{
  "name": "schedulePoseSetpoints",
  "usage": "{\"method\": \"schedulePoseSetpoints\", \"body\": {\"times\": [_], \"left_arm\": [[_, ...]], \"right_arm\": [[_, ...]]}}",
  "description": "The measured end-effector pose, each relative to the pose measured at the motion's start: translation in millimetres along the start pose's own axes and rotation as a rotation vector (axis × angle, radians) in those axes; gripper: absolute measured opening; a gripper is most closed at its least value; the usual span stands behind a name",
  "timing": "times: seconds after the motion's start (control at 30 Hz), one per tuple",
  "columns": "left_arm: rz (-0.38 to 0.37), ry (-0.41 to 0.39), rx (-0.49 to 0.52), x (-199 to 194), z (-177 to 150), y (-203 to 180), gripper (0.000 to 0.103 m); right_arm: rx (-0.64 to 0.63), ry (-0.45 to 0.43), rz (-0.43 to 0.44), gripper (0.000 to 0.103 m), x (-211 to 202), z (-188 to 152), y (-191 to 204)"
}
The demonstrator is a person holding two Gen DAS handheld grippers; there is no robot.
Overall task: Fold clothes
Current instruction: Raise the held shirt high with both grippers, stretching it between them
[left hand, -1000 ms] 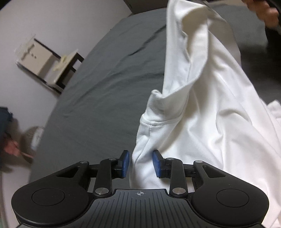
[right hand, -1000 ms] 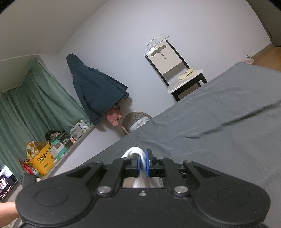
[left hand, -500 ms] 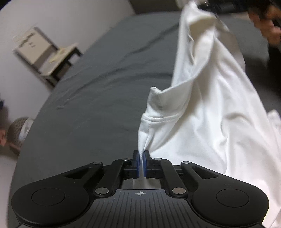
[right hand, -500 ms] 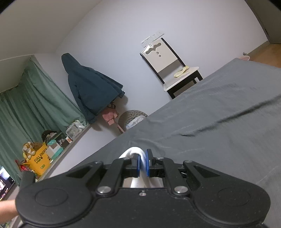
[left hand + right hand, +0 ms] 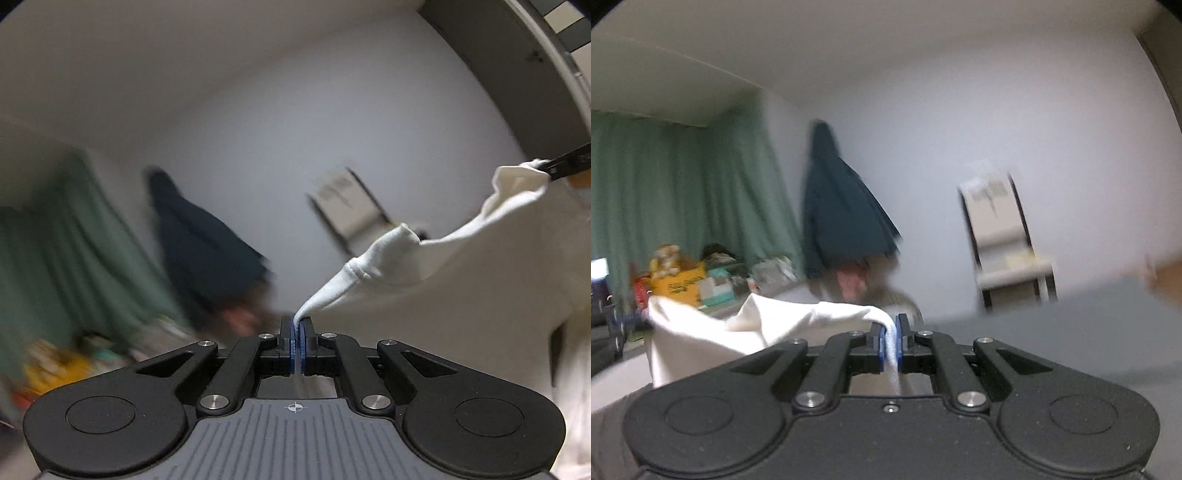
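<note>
White shirt [image 5: 388, 258] hangs stretched between both tongs: the left gripper [image 5: 296, 326] is clenched on a bunched edge, the right gripper [image 5: 893, 328] on another fold. Rightward of the left tongs its body runs out of frame. Beyond them, blurred, hang a dark coat [image 5: 842, 221], green curtain [image 5: 683, 192] and perhaps a chair [image 5: 1001, 236].

One white shirt [image 5: 388, 258] hangs between two grippers. One dark coat [image 5: 842, 218], one chair [image 5: 1004, 243] and one green curtain [image 5: 683, 192] stand at twelve o'clock.
</note>
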State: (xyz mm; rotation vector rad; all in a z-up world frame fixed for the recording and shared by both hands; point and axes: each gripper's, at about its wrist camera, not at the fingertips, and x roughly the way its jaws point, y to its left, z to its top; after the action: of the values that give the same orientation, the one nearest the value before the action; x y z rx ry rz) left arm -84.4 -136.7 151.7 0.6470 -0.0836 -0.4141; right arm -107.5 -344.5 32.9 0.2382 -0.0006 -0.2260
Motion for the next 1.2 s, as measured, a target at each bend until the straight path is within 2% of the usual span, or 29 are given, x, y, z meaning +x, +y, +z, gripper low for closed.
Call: {"method": "schedulePoseSetpoints", "body": {"times": [0.13,0.2,0.3,0.37,0.43,0.5,0.6,0.63,0.7,0.77,0.8,0.83,0.87,0.9,0.93,1.0,1.03,1.07,1.13,1.2], "left_arm": [[0.204,-0.157,0.059,-61,46,60,0.003],[0.305,-0.251,0.065,-89,76,88,0.003],[0.456,-0.432,0.063,-139,126,123,0.003],[0.566,-0.561,0.093,-173,154,135,0.003],[0.636,-0.63,0.108,-194,174,147,0.003],[0.607,-0.582,0.088,-187,181,162,0.003],[0.597,-0.433,0.11,-159,172,180,0.003],[0.624,-0.432,0.106,-160,170,185,0.003],[0.678,-0.43,0.098,-164,167,196,0.003],[0.771,-0.437,0.078,-166,169,209,0.003],[0.766,-0.435,0.066,-164,170,216,0.003],[0.76,-0.434,0.054,-162,170,223,0.003],[0.754,-0.432,0.042,-160,171,229,0.003],[0.717,-0.434,0.061,-156,173,226,0.003],[0.705,-0.429,0.1,-149,172,220,0.003],[0.681,-0.418,0.179,-135,170,207,0.003],[0.668,-0.413,0.219,-127,169,201,0.003],[0.689,-0.397,0.211,-120,168,204,0.003],[0.718,-0.383,0.101,-116,162,222,0.003],[0.734,-0.409,0.077,-121,159,223,0.003]], "right_arm": [[-0.153,-0.195,0.028,0.006,-48,59,62],[-0.213,-0.337,0.035,0.006,-75,99,87],[-0.216,-0.571,0.063,0.006,-120,159,114],[-0.23,-0.762,0.065,0.006,-152,187,131],[-0.261,-0.896,0.06,0.006,-172,203,145],[-0.287,-0.874,0.039,0.006,-162,214,154],[-0.226,-0.587,0.075,0.006,-116,230,154],[-0.208,-0.54,0.093,0.006,-109,230,154],[-0.227,-0.584,0.162,0.006,-118,222,163],[-0.326,-0.644,0.216,0.006,-133,209,182],[-0.371,-0.664,0.237,0.006,-138,204,191],[-0.396,-0.652,0.225,0.006,-134,203,195],[-0.404,-0.633,0.178,0.006,-124,205,195],[-0.388,-0.602,0.108,0.006,-110,211,189],[-0.349,-0.568,0.048,0.006,-98,218,180],[-0.271,-0.555,-0.023,0.006,-91,224,169],[-0.274,-0.581,-0.017,0.006,-96,222,171],[-0.311,-0.618,0.014,0.006,-104,217,177],[-0.412,-0.671,0.051,0.006,-118,206,193],[-0.403,-0.688,0.047,0.006,-123,205,192]]}}
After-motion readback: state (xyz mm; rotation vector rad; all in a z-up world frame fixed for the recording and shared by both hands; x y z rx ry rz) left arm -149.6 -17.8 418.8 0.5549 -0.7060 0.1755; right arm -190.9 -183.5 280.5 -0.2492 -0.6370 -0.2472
